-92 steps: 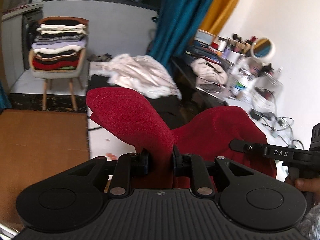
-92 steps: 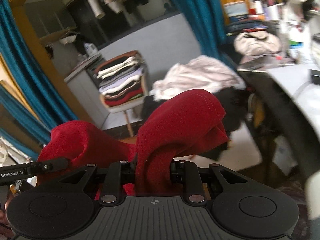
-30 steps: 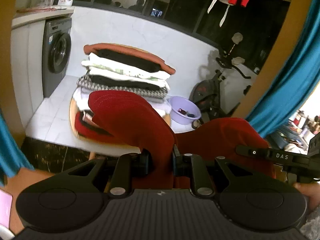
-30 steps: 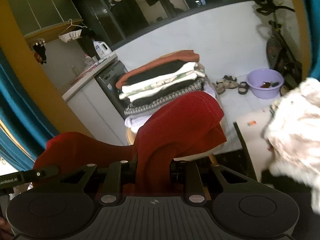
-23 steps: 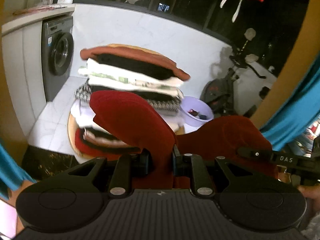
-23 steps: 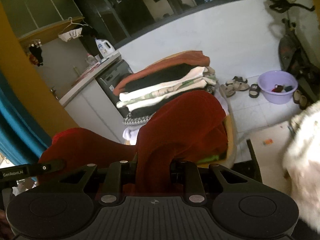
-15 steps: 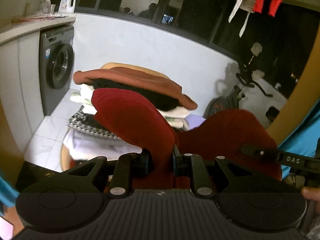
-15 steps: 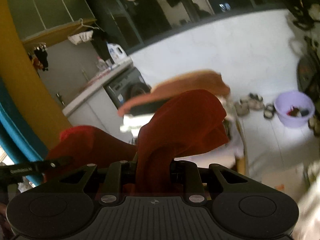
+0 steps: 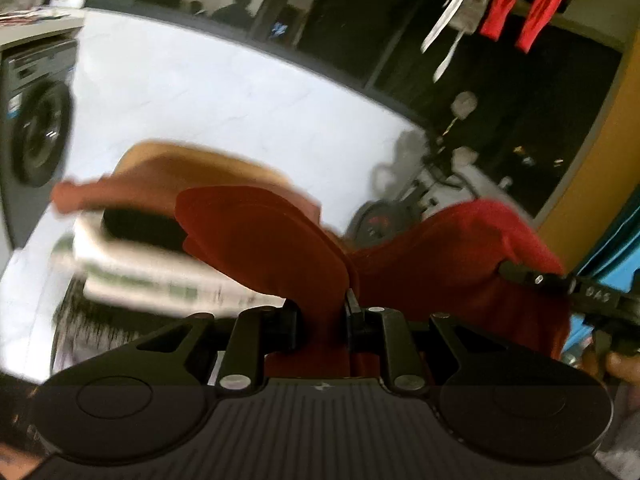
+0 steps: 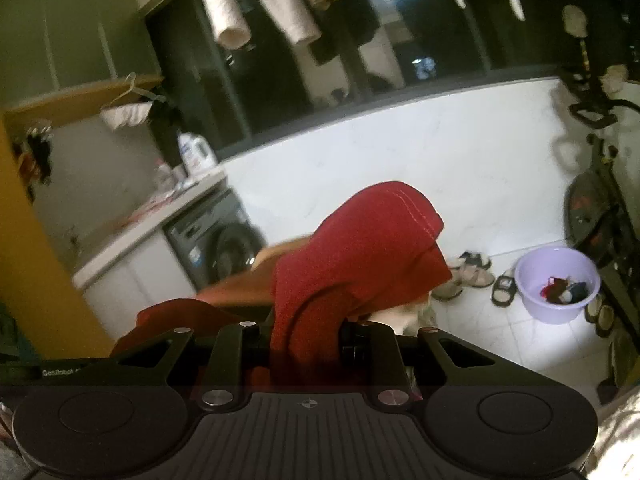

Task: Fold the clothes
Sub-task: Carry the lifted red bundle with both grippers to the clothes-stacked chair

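A folded red garment (image 9: pixel 264 248) hangs between both grippers. My left gripper (image 9: pixel 322 316) is shut on one end of it. My right gripper (image 10: pixel 306 336) is shut on the other end (image 10: pixel 360 256); its side also shows at the right of the left wrist view (image 9: pixel 568 284). Just beyond and below the garment is a stack of folded clothes (image 9: pixel 132 256) topped by an orange-brown piece (image 9: pixel 160 184), blurred by motion. The orange-brown piece also shows in the right wrist view (image 10: pixel 240 288).
A washing machine (image 10: pixel 216 248) stands under a counter at the left. A white low wall (image 9: pixel 224 112) runs behind the stack. A purple basin (image 10: pixel 556 284) and sandals (image 10: pixel 472 272) lie on the tiled floor. An exercise bike (image 10: pixel 600 216) stands at the right.
Both grippers have carried the red garment closer to the stack and higher. The stack now sits lower in both views, and its top piece lies just behind the garment.
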`<state>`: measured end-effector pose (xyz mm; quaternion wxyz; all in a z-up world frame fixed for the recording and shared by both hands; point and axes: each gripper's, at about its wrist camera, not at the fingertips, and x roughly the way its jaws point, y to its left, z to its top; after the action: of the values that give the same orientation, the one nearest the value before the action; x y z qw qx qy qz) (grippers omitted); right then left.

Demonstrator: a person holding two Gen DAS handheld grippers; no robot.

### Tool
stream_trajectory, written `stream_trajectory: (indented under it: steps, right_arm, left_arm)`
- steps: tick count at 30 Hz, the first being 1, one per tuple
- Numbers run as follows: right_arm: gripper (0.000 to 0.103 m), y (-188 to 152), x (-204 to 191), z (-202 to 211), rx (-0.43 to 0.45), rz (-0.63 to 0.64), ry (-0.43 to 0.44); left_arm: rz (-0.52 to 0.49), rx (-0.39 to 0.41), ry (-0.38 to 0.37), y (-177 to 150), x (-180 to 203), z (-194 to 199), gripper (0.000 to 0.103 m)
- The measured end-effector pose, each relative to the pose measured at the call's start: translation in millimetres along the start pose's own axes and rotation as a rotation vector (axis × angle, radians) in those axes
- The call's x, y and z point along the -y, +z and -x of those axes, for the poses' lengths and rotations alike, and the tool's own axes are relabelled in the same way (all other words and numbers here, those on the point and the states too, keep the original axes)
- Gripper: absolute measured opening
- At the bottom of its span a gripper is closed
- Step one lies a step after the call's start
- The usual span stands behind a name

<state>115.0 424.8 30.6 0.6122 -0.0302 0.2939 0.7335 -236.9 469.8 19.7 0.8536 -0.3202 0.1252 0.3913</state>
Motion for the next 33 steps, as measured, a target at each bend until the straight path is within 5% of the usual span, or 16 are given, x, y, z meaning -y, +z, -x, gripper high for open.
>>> stream_trajectory:
  steps: [5, 15, 25, 33]
  right_arm:
    - [0.021, 47.2, -14.1, -55.8, 0.042, -0.089, -0.025]
    - [0.021, 140.2, -38.6, -200.9, 0.116, -0.143, 0.003]
    - [0.021, 167.3, -25.3, -317.1, 0.017, -0.139, -0.004]
    - [0.021, 132.2, 14.9, -395.1, -0.155, -0.155, -0.092]
  left_arm:
    - [-0.058, 0.057, -0.023, 83.6, -37.9, -9.2, 0.02]
    - [-0.09, 0.083, 0.088, 203.4, -107.6, -60.2, 0.021]
    - [0.034, 0.0, 0.15, 225.5, -167.4, -114.5, 0.021]
    - [0.028, -0.207, 0.234, 182.2, -223.9, -198.6, 0.024]
